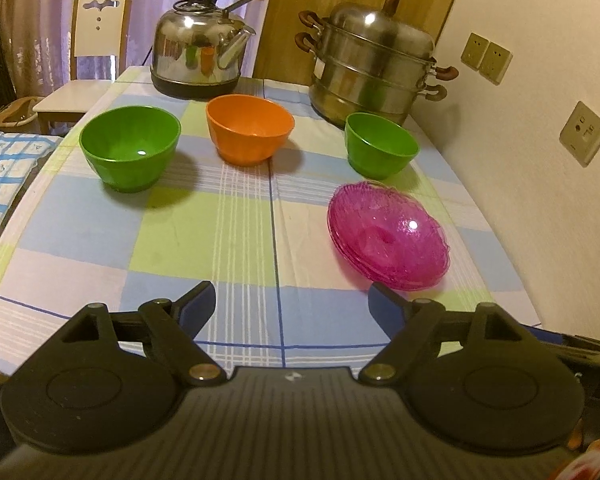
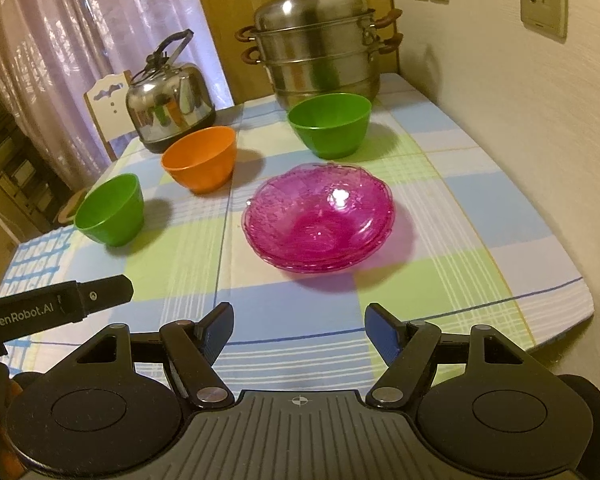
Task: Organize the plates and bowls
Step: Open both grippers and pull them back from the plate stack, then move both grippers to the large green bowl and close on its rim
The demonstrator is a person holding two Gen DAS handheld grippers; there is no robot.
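A stack of pink see-through plates (image 1: 388, 236) (image 2: 320, 220) lies on the checked tablecloth (image 1: 204, 240), right of centre. Behind it three bowls stand apart in a row: a green bowl (image 1: 130, 148) (image 2: 110, 210) on the left, an orange bowl (image 1: 250, 128) (image 2: 200, 160) in the middle, and a second green bowl (image 1: 380, 144) (image 2: 330, 124) on the right. My left gripper (image 1: 292, 294) hangs open over the near cloth, left of the plates, with nothing between its fingers. My right gripper (image 2: 299, 314) is open too, just short of the plates and holding nothing.
A steel kettle (image 1: 200, 52) (image 2: 168, 96) and a stacked steel steamer pot (image 1: 376, 64) (image 2: 320, 48) stand at the table's far end. A wall with sockets (image 1: 584, 132) runs along the right edge. A white chair (image 1: 96, 40) stands beyond the far left corner.
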